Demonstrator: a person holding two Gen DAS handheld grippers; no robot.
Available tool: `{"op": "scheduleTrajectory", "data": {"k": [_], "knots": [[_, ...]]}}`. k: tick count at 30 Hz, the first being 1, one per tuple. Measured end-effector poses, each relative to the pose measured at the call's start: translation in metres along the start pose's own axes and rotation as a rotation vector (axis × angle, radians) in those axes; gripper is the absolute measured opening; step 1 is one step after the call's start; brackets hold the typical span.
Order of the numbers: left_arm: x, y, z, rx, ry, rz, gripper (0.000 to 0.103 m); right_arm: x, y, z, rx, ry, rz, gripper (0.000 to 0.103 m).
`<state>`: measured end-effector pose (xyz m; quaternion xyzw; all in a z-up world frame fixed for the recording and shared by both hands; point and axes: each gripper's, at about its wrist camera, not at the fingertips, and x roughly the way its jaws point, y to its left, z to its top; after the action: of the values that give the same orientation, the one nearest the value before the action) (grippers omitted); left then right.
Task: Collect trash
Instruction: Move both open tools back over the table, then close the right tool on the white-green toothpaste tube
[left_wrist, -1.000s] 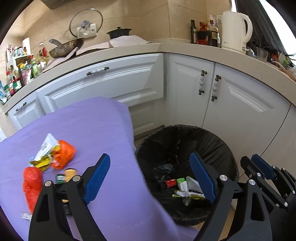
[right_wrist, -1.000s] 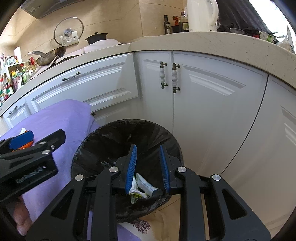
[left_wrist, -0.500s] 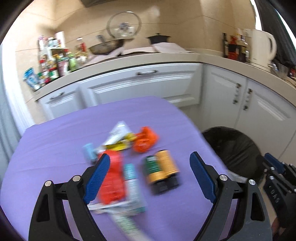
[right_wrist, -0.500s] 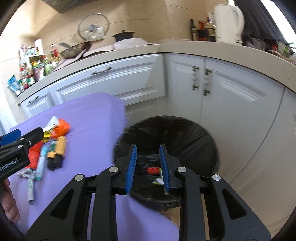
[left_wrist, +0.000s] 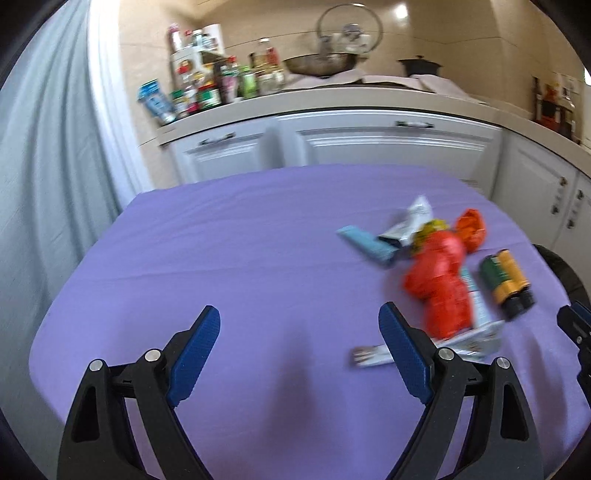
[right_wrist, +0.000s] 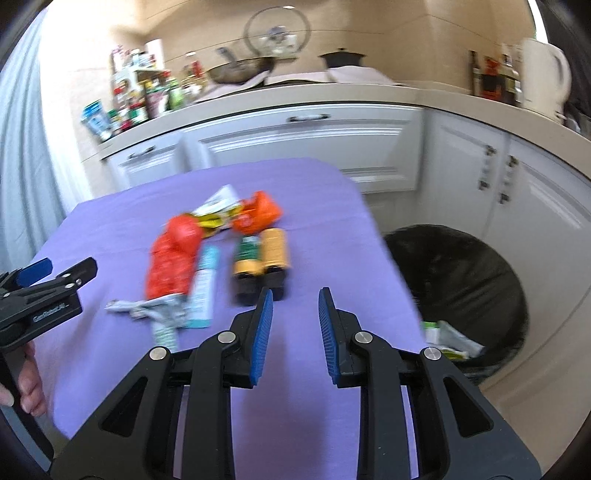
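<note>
A pile of trash lies on the purple-clothed table (left_wrist: 221, 258): a crumpled red bag (left_wrist: 439, 280), an orange wrapper (left_wrist: 471, 229), a pair of small yellow and green bottles (left_wrist: 504, 280), a light blue packet (left_wrist: 365, 242) and white wrappers (left_wrist: 410, 218). My left gripper (left_wrist: 299, 325) is wide open and empty over bare cloth, left of the pile. My right gripper (right_wrist: 295, 306) hovers just in front of the bottles (right_wrist: 260, 258), jaws narrowly apart with nothing between them. The red bag (right_wrist: 173, 258) lies left of it. The picture is motion-blurred.
A bin with a black liner (right_wrist: 461, 280) stands on the floor right of the table, with wrappers inside. White cabinets (right_wrist: 303, 140) and a cluttered counter run behind. A grey curtain (left_wrist: 48, 184) hangs at the left. A hand holds the left gripper's handle (right_wrist: 26, 384).
Both grippers have swung left, away from over the bin and across the table. The trash pile now lies right of the left gripper and just ahead of the right one. Neither opening changed.
</note>
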<state>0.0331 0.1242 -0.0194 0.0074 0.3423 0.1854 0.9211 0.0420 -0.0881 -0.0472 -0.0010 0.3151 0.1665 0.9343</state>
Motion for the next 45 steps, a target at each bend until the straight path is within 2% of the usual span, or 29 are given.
{"op": "scheduleTrajectory", "data": {"k": [6,12,27,45], "knots": [[0.002,0.026,-0.013,-0.032,0.021,0.04,0.085,0.0,0.033,-0.009,-0.06,0.017,0.068,0.025],[0.001,0.04,-0.023,-0.049,0.034,0.067,0.085,0.001,0.052,-0.017,-0.097,0.039,0.099,0.026],[0.006,0.046,-0.029,-0.054,0.055,0.079,0.085,0.02,0.062,-0.028,-0.141,0.1,0.128,0.027],[0.003,0.03,-0.029,-0.023,0.056,0.071,0.085,0.019,0.057,-0.034,-0.16,0.099,0.167,0.025]]}}
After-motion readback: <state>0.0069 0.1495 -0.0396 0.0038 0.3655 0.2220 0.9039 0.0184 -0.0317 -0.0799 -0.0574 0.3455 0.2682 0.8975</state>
